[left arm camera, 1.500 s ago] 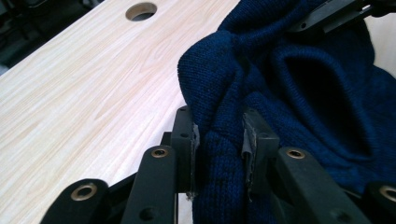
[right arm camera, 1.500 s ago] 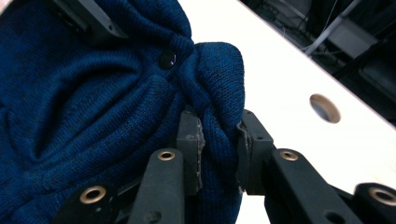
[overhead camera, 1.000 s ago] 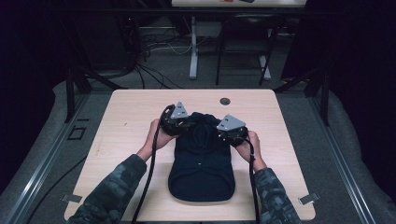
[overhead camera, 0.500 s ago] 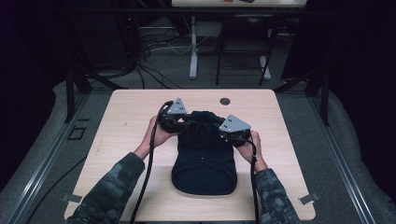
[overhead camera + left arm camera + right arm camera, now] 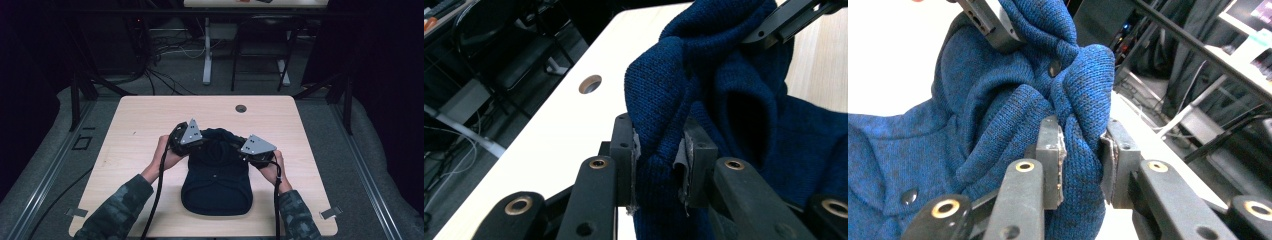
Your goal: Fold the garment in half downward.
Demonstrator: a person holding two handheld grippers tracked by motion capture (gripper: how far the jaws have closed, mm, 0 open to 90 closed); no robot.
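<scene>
- Two grippers hold one dark blue knitted garment (image 5: pixel 216 180) that lies in the middle of the table (image 5: pixel 140 120), its far end bunched up between them.
- The left gripper (image 5: pixel 659 150) has its jaws clamped on a thick fold of knit at the garment's far left; they have just finished closing on it.
- The right gripper (image 5: pixel 1082 150) likewise pinches a gathered fold at the far right.
- The knit looks soft, light and limp, so it will likely sag and stretch rather than keep its shape.
- Doubled folds or the seamed edge near the snap buttons (image 5: pixel 909 196) seem the safest hold; a single layer may slip.
</scene>
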